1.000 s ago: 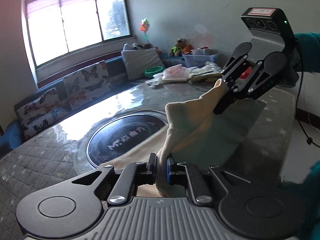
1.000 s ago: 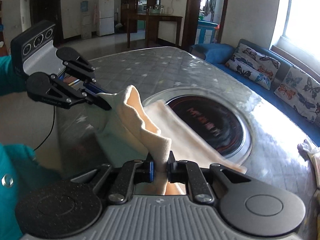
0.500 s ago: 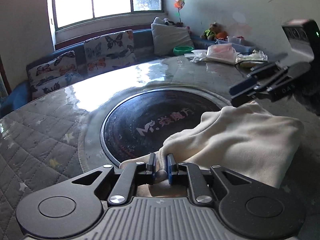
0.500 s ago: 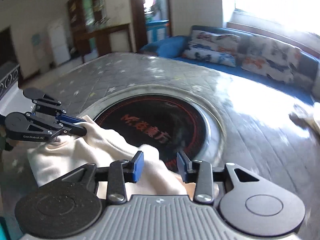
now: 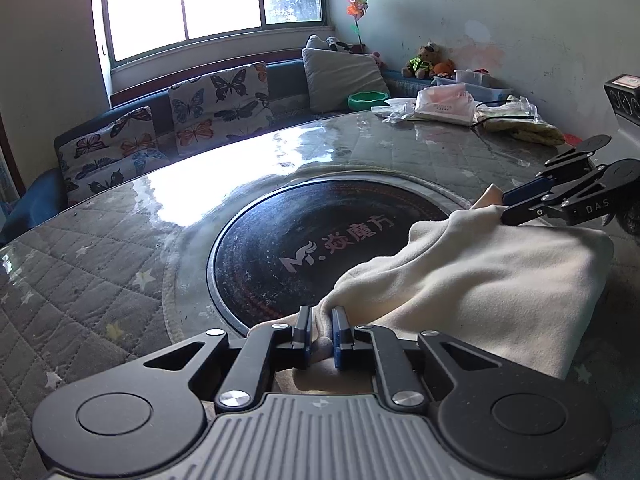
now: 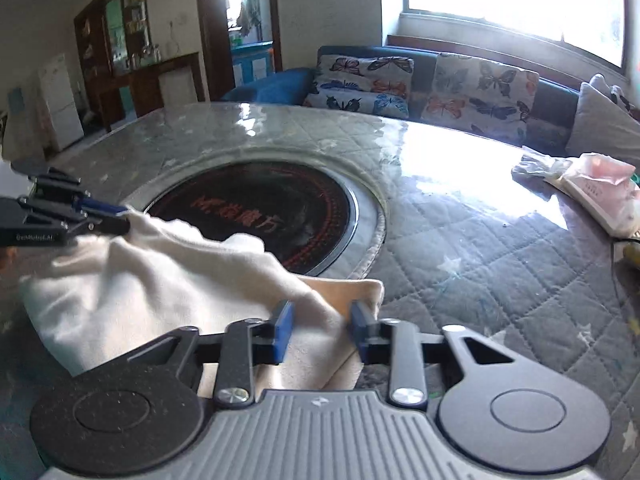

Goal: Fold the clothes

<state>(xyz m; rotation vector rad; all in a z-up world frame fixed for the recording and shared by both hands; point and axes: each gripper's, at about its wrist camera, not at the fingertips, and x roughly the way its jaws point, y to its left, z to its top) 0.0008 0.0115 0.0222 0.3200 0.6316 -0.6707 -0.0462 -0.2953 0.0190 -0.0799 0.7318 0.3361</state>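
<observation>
Since 1 s ago the cream garment (image 5: 480,280) has dropped from mid-air onto the tabletop (image 5: 120,264); L wrist view: left gripper (image 5: 319,334) sits low at 6 o'clock, jaws clamped on a corner, right gripper (image 5: 524,204) at 3 o'clock. R wrist view: right gripper (image 6: 320,330) level over the folded edge, jaws apart, cloth (image 6: 160,280) lying between them—I'd let go on the L too, then press the fold flat w/o dragging.

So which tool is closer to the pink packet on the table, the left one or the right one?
Right. The right tool, open over the cream cloth, has the pink packet off to its right; the left tool grips the cloth's other end, farther away.
</observation>
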